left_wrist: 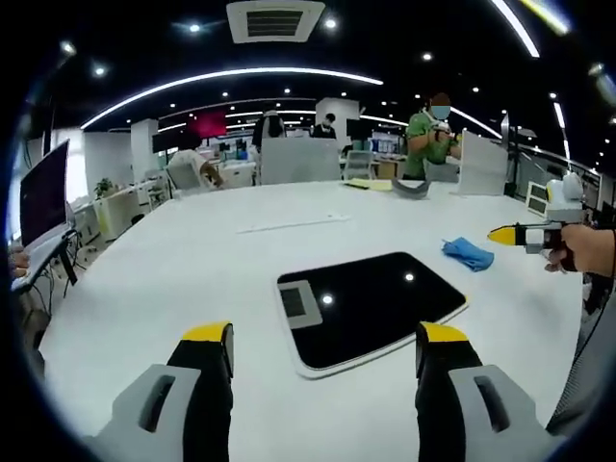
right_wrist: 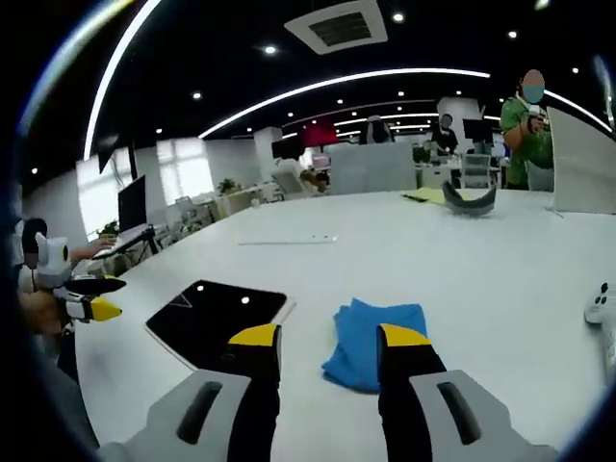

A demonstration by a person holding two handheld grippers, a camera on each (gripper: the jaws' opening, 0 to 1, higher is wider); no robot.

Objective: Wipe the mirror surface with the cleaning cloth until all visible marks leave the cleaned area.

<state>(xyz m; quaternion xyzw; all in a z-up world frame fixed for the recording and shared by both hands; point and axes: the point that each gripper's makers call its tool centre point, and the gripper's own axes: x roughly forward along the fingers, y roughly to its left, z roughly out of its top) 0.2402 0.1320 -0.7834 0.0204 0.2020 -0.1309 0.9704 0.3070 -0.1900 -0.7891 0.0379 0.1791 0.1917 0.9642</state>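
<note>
Your left gripper (left_wrist: 325, 348) hangs above the near edge of the white table (left_wrist: 173, 269), its yellow-tipped jaws spread wide apart with nothing between them. Just past them the mirror (left_wrist: 371, 306) lies flat on the table, a dark rounded rectangle with a pale rim, reflecting ceiling lights and a vent. The blue cleaning cloth (left_wrist: 468, 253) sits crumpled on the table beyond the mirror's far right corner, apart from it.

Your right gripper (right_wrist: 329, 348) also has its jaws apart and empty. In the right gripper view the cleaning cloth (right_wrist: 373, 340) lies directly ahead between the jaw tips, and whether they touch it you cannot tell from here. The mirror (right_wrist: 214, 318) lies to the left of the cloth, close but not touching.

Farther across the table lie a thin white strip (right_wrist: 287, 240) and a grey curved headset (right_wrist: 469, 201). A person in a green top (left_wrist: 429, 141) stands at the far edge.
</note>
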